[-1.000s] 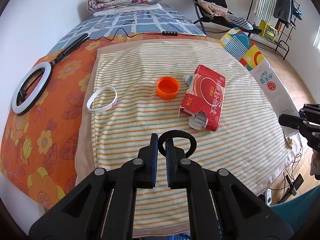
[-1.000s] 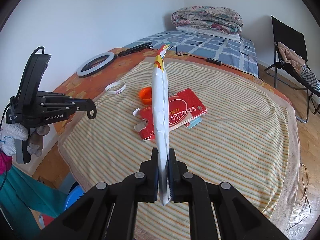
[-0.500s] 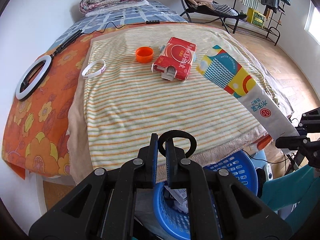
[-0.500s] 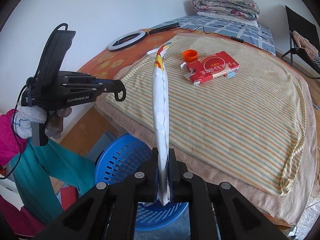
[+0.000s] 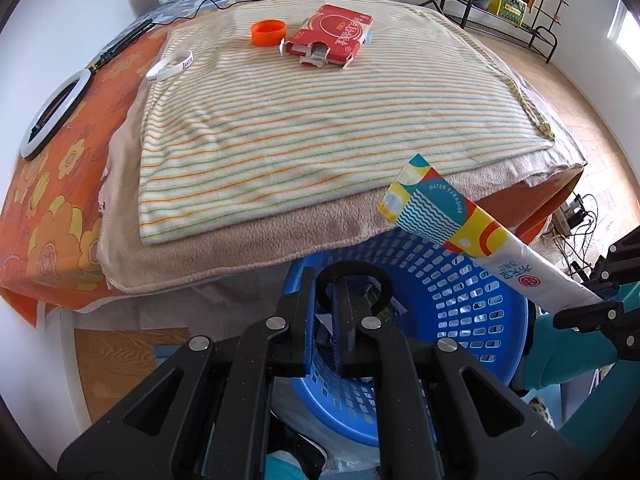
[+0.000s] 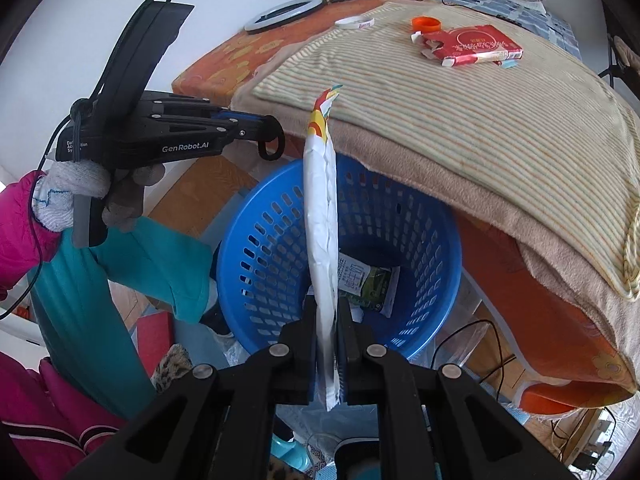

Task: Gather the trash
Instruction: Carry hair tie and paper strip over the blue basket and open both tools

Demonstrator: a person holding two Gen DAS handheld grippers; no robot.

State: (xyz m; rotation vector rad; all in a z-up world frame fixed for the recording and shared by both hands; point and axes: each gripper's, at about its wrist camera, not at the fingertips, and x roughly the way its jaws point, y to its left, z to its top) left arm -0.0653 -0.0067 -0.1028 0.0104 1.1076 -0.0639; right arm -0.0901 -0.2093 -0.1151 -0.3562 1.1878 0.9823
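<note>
Glossy white film, printed in blue waves, yellow and red at its far end, makes up the long flat snack wrapper [image 6: 320, 216] that the right gripper [image 6: 328, 344] has its jaws clamped on near the plain white end. It looks light, thin and limp across its width, and probably slick, so a pinch close to one end, flat across the seam, suits it; it stands stiffly enough to reach out over the round blue perforated plastic basket [image 6: 276, 256] below the foot edge of the bed. Seen from the left wrist, the wrapper [image 5: 460, 232] hangs slanted above the basket's far rim [image 5: 472, 292].

The left gripper [image 5: 324, 320] has its jaws nearly together on a small black rubber ring [image 5: 352, 276], also over the basket. Inside the basket lie a green-and-white printed packet [image 6: 370, 284] and some paper scraps; the rest of its floor is hidden.

On the striped blanket [image 5: 320, 120], near the bed's far end, remain a torn-open red cardboard box [image 5: 332, 36], an orange plastic cap [image 5: 268, 32] just beside it, and a white wristband [image 5: 170, 64] at the blanket's left edge.
</note>
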